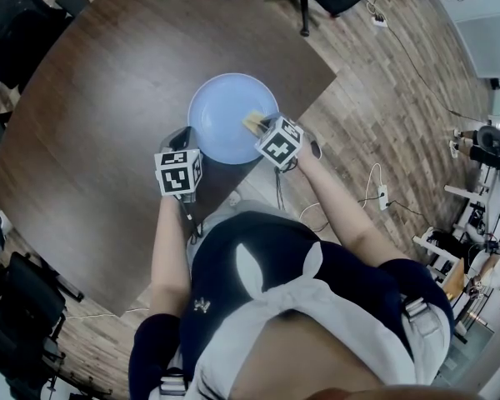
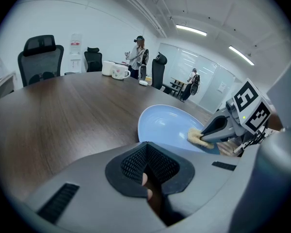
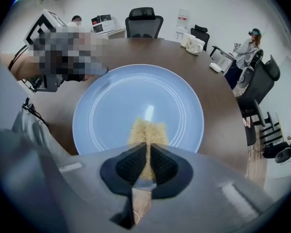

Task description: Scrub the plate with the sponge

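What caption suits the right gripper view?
The right hand-held gripper holds a yellow sponge on the blue plate.

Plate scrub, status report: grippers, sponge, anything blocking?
Report: right gripper shut on sponge, sponge on plate; left gripper shut, at plate's rim; nothing else on plate.

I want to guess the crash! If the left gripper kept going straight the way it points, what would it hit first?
Probably the blue plate: its near rim lies just ahead of the left gripper, whose jaws are together. How close is hard to tell.
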The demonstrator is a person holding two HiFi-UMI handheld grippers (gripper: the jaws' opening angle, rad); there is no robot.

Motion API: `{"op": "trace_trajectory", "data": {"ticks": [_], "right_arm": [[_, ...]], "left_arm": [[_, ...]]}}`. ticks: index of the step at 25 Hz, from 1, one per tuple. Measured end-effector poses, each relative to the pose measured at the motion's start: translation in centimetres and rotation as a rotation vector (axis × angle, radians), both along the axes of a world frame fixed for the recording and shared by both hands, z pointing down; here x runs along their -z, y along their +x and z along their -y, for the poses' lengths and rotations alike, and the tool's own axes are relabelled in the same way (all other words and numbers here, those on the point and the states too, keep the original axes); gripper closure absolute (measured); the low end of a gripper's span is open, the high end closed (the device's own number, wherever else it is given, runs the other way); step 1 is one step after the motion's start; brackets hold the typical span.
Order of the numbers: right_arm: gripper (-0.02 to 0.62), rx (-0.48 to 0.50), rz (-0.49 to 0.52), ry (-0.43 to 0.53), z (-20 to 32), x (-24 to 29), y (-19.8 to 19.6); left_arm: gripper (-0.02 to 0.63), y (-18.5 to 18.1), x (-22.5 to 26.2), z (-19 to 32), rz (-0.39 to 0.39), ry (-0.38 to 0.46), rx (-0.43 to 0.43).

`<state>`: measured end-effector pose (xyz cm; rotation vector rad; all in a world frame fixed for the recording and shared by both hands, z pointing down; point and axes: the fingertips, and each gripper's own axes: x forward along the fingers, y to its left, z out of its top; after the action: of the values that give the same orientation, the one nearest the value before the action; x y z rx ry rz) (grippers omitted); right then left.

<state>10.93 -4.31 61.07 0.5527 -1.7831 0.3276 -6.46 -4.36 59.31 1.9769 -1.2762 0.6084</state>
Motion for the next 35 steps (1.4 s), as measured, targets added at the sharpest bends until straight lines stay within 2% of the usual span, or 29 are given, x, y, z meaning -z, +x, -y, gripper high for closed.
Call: {"op": "trace_trajectory", "data": {"ticks": [10, 18, 19, 21, 23, 27, 29, 31, 35], "right_arm": [[0.572, -0.226, -0.010, 0.055, 3.9, 0.1, 0.9], [0.560, -0.309, 0.083, 0.091, 5.3, 0.4, 0.6], [0.523, -0.326, 0.102, 0.097, 5.3, 0.4, 0.7], [0.509, -0.347, 0.153, 0.102, 5.1, 0.8, 0.3], [0.503, -0.339, 0.218, 0.120, 4.9, 2.0, -0.5], [0.506, -0.302, 0.382, 0.217, 4.5, 5.2, -2.0], [0.517, -0.310, 0.456, 0.230, 3.9, 6.7, -2.4], [0.594, -0.320, 0.509, 0.232, 3.1, 7.9, -2.7], [0.595, -0.316, 0.616, 0.200, 0.9, 10.0, -3.5]], "left_arm": [[0.600, 0.0, 0.1, 0.1, 0.000, -0.002, 0.000], [0.600, 0.2, 0.3, 0.0, -0.020, -0.010, 0.006], [0.600, 0.2, 0.4, 0.0, -0.038, -0.018, 0.013], [0.600, 0.1, 0.7, -0.3, -0.079, -0.027, 0.035], [0.600, -0.1, 1.3, -0.5, -0.108, -0.020, 0.056], [0.600, 0.0, 3.1, -0.8, -0.134, 0.020, 0.079], [0.600, 0.6, 4.2, -1.1, -0.162, 0.035, 0.088], [0.600, 1.4, 5.2, -1.5, -0.180, 0.050, 0.086], [0.600, 3.4, 6.9, -2.5, -0.190, 0.080, 0.055]]}}
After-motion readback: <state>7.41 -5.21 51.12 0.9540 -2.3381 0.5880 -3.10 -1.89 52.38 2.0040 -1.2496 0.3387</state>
